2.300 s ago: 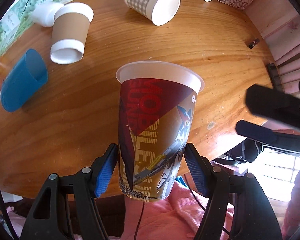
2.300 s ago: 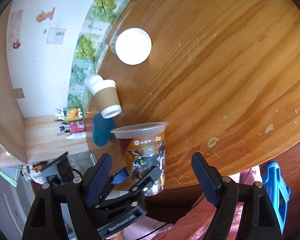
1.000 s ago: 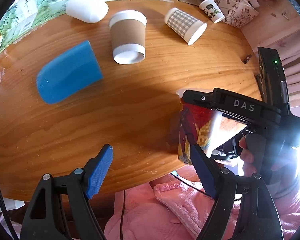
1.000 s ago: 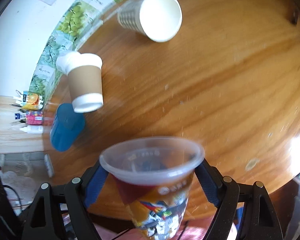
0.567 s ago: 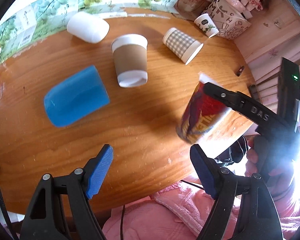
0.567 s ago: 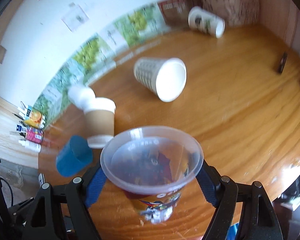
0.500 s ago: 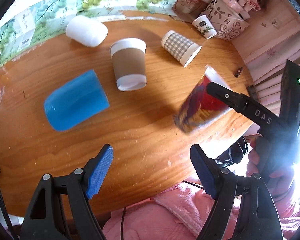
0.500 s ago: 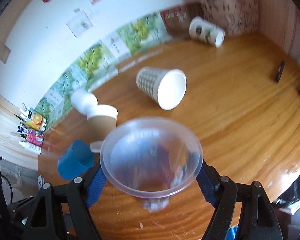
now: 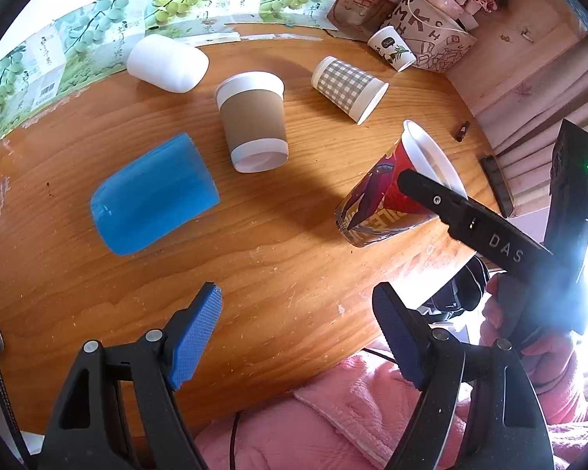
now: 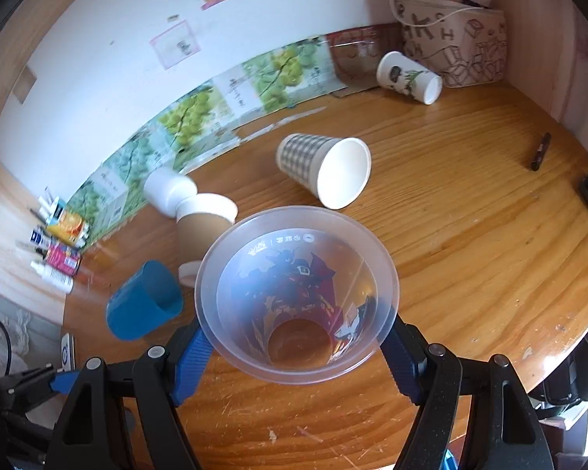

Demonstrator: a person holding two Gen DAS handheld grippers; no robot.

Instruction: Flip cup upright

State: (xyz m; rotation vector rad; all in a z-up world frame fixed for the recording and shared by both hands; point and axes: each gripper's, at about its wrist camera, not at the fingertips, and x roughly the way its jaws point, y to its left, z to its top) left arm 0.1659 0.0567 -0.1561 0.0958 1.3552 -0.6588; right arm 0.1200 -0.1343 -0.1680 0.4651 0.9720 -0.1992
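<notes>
Right wrist view looks straight into the mouth of the printed plastic cup (image 10: 298,305), a translucent tapered tumbler with a wide rolled rim and red, gold and blue artwork showing through its wall. The right gripper (image 10: 294,352) has its jaws pinching the cup's body from both sides, blue cross-hatched pads pressed to the plastic just under the rim. From the left wrist view the same cup (image 9: 388,199) is tilted, its base down near the wooden bench (image 9: 274,258) and its mouth leaning away toward the bench's right edge; whether the base touches the wood I cannot tell.

The left gripper (image 9: 298,337) hangs near the bench's front edge with its jaws spread wide, nothing between the textured blue pads, well apart from the cup.

Relative to the printed cup, other cups lie on their sides on the glossy, grained, round-edged bench: a smooth blue plastic cup (image 9: 153,196) far to its left, a paper cup with a brown sleeve (image 9: 253,121) up and to the left, a grey checked paper cup (image 9: 347,84) beyond it, and a white cup (image 9: 166,63) beyond the brown-sleeved one.
</notes>
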